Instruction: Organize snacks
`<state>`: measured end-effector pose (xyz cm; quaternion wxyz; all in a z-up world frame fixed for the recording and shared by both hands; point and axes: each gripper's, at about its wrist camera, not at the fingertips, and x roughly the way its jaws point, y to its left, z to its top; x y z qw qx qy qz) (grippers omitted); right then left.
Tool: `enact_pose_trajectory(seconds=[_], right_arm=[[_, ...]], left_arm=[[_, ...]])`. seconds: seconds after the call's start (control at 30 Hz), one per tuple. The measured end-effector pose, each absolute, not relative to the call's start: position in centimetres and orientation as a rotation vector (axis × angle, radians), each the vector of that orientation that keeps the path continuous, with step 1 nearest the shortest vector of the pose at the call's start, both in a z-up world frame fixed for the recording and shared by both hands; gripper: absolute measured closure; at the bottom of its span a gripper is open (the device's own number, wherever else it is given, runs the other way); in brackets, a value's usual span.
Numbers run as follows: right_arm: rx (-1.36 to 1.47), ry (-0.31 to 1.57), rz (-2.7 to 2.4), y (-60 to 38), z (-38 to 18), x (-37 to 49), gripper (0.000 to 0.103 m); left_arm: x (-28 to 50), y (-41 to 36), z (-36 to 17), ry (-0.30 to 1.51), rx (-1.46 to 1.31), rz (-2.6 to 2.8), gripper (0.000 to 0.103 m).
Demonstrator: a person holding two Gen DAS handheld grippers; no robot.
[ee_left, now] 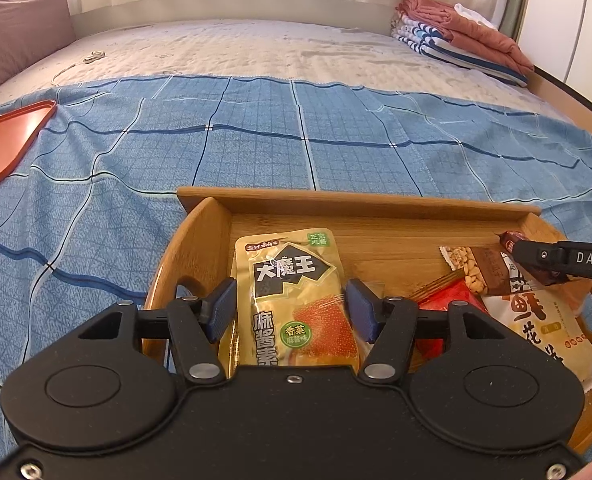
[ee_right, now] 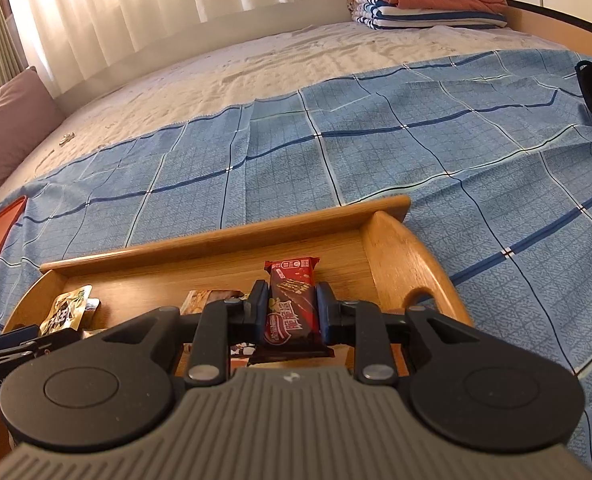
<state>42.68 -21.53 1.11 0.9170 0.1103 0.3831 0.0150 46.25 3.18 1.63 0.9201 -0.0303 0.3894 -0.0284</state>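
R gripper (ee_right: 291,312) jaws clamp wafer bar (ee_right: 291,304), long axis pointing fwd.

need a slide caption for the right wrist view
Right tongs clamp a red chocolate wafer bar above the bamboo tray on a blue checked bedspread.

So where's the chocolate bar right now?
The chocolate bar is pinched in the right gripper, over the right end of the wooden tray.

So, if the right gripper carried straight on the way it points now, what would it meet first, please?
Most likely the wooden tray's far wall, just beyond the wafer bar held in the right gripper; depth is hard to judge.
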Motion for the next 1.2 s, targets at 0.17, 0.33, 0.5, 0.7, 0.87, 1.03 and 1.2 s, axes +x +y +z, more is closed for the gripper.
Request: enact_pose_trajectory(seconds=[0.17, 0.33, 0.5, 0.7, 0.87, 1.03, 1.2], right_arm=[[0.224, 0.785, 0.047, -21.1, 1.1, 42.6, 0.073], [0.222, 0.786, 0.046, -21.1, 1.0, 42.6, 0.073], [0.221, 0.785, 0.045, -21.1, 0.9, 42.5, 0.072], [0.238, 0.775, 0.045, -21.3, 1.1, 42.2, 0.069], [0.231, 0.757, 0.058, -21.3, 2.0, 41.2, 0.046], [0.231, 0.717, 0.064, -21.2, 4.2, 39.7, 0.027], [0.222, 0.685, 0.09, -20.9, 6.9, 37.1, 0.023]], left_arm=[[46.1, 3.1, 1.7, 0.801, -0.055, -0.054, 0.042], [46.0, 3.0, 1.7, 0.802, -0.058, -0.051, 0.042], [46.0, 3.0, 1.8, 0.798, -0.066, -0.049, 0.038], [45.4, 2.4, 1.9, 0.795, -0.052, -0.063, 0.023], [44.5, 2.0, 3.1, 0.777, -0.049, -0.07, 0.015], [42.8, 1.6, 5.1, 0.754, -0.028, -0.061, 0.008], [40.1, 1.5, 7.7, 0.744, -0.026, -0.058, 0.006]])
